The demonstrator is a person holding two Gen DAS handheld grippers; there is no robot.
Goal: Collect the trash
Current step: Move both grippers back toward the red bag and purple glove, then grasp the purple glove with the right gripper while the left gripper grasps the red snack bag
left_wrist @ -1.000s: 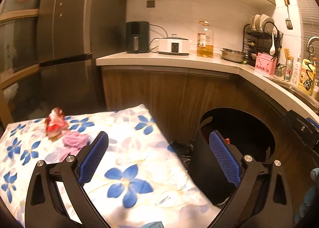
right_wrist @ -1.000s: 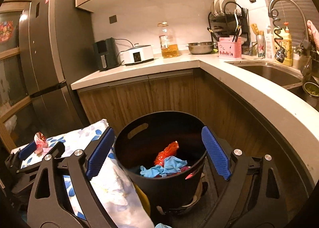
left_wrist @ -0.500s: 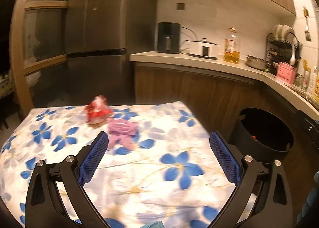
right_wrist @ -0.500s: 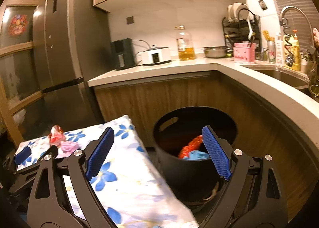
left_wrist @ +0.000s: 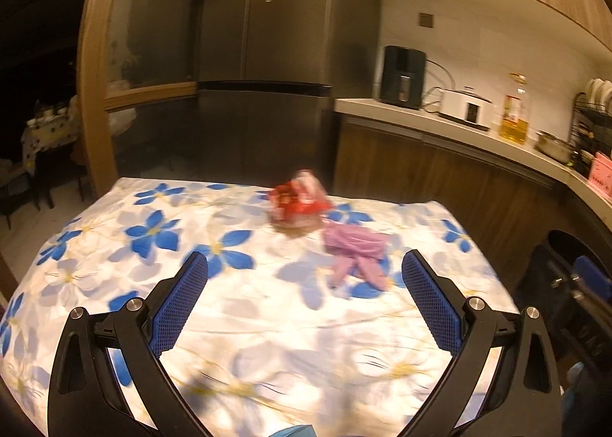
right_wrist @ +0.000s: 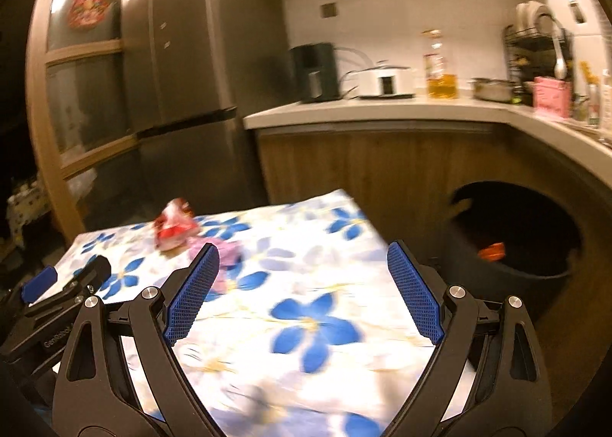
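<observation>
Two tools are in play, one per hand. The left tool [left_wrist: 304,270] hangs above the desk [left_wrist: 267,341], its two blue-padded fingers spread wide with nothing between them. The right tool [right_wrist: 302,264] is likewise spread and empty, hovering over the near right part of the same flowered cloth.

Two pieces of trash lie on the desk. From the left tool, the red wrapper [left_wrist: 298,201] sits ahead, roughly on the centre line and well beyond the fingertips. The pink glove [left_wrist: 357,251] is just to its right and nearer, ahead of the tool and closer to its right finger [left_wrist: 430,303], not between the pads. The two pieces lie just beside each other; blur hides whether they touch.

From the right tool, the red wrapper [right_wrist: 174,226] is ahead and off to the left, beyond the left finger [right_wrist: 193,293], whose tip partly hides the pink glove [right_wrist: 229,255]. The left tool [right_wrist: 65,284] shows at the left edge.

One black bin [right_wrist: 535,272] stands on the floor ahead and right of the right tool, below the desk's edge, with one orange scrap [right_wrist: 491,251] visible inside. In the left view the black bin [left_wrist: 554,257] is at the far right.
</observation>
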